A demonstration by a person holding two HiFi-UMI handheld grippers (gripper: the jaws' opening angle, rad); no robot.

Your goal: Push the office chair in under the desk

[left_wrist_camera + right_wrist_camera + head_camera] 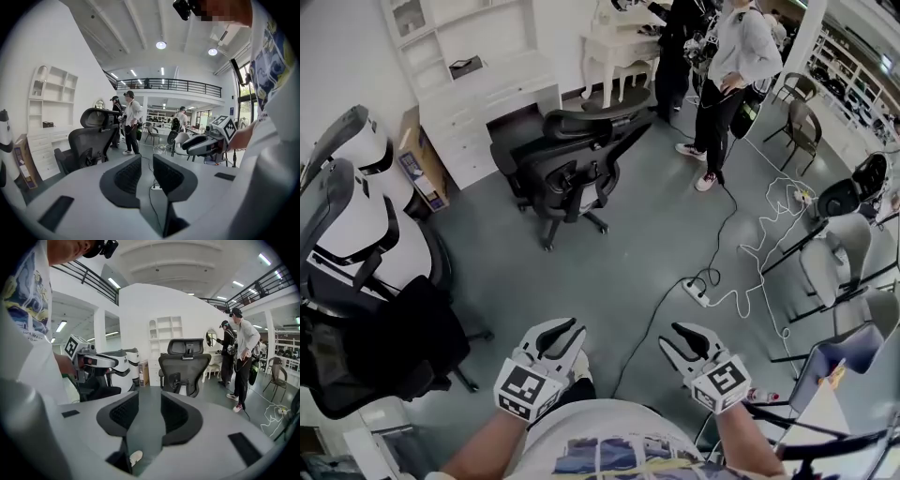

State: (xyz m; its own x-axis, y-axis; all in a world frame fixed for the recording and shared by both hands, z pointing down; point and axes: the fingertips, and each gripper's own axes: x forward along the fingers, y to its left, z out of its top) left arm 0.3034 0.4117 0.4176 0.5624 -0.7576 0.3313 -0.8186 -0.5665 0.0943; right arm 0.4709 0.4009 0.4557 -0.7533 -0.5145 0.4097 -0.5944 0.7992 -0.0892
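Observation:
The black office chair (pixel 567 159) stands on the grey floor just in front of the white desk (pixel 502 86), which has a shelf unit on top. The chair's back faces me. It also shows in the left gripper view as the chair (pixel 91 140) and in the right gripper view as the chair (pixel 185 364). Both grippers are held close to my body, well short of the chair. My left gripper (pixel 561 337) (pixel 147 159) is open by a narrow gap with nothing in it. My right gripper (pixel 684 339) (pixel 150 397) is open wider and empty.
Two more office chairs (pixel 384 309) with white backs crowd the left side. A power strip (pixel 697 293) and a loose white cable (pixel 769 234) lie on the floor to the right. Grey chairs (pixel 844 253) line the right edge. Two people (pixel 727 66) stand beyond the chair.

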